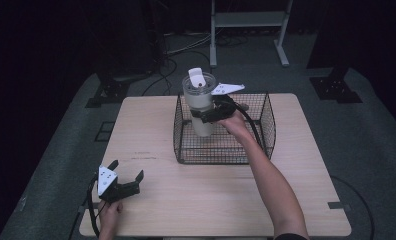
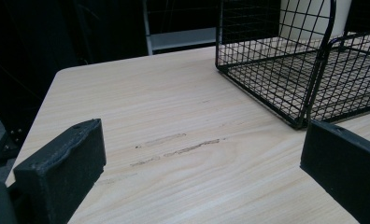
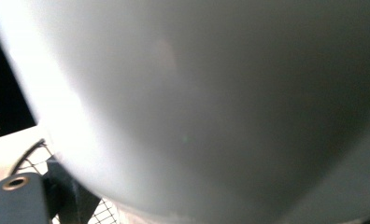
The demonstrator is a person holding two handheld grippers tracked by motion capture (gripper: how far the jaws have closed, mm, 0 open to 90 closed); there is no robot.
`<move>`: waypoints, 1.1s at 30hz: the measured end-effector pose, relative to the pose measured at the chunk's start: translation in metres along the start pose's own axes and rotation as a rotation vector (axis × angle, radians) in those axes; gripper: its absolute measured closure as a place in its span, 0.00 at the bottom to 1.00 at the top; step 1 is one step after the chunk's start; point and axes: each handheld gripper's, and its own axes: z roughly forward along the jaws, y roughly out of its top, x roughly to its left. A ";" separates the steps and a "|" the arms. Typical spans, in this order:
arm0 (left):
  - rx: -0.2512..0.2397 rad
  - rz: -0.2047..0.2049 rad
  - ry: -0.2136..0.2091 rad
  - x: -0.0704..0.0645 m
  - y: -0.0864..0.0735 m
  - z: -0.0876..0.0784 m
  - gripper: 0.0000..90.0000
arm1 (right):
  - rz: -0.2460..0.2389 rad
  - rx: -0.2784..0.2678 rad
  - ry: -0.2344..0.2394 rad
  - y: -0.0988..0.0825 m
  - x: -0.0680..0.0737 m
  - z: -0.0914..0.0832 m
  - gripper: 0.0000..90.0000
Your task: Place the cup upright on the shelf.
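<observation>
My right gripper clamps the white tumbler at mid-body, holding it upright within the left half of the wire basket; whether its base touches the mesh floor is unclear. My left gripper rests with its jaws wide apart and empty at the near left of the table. Step, as I judge it: moving the tumbler at the basket. The next move calls for a vertical path clear of the rim.

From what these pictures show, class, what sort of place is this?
Probably a lab or studio set up for recording, not a home. A bare wooden table stands on grey carpet against black surroundings, cables trail across the floor, and a metal stand sits behind.
</observation>
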 end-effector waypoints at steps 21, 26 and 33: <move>-0.004 -0.002 -0.003 0.001 0.000 -0.001 0.00 | 0.022 0.120 0.009 -0.026 -0.006 0.027 0.10; -0.006 -0.006 -0.004 0.001 0.000 0.000 0.00 | 0.021 0.143 0.001 -0.029 -0.007 0.030 0.10; -0.007 -0.005 -0.005 0.001 0.000 -0.001 0.00 | 0.011 0.157 0.007 -0.034 -0.009 0.033 0.10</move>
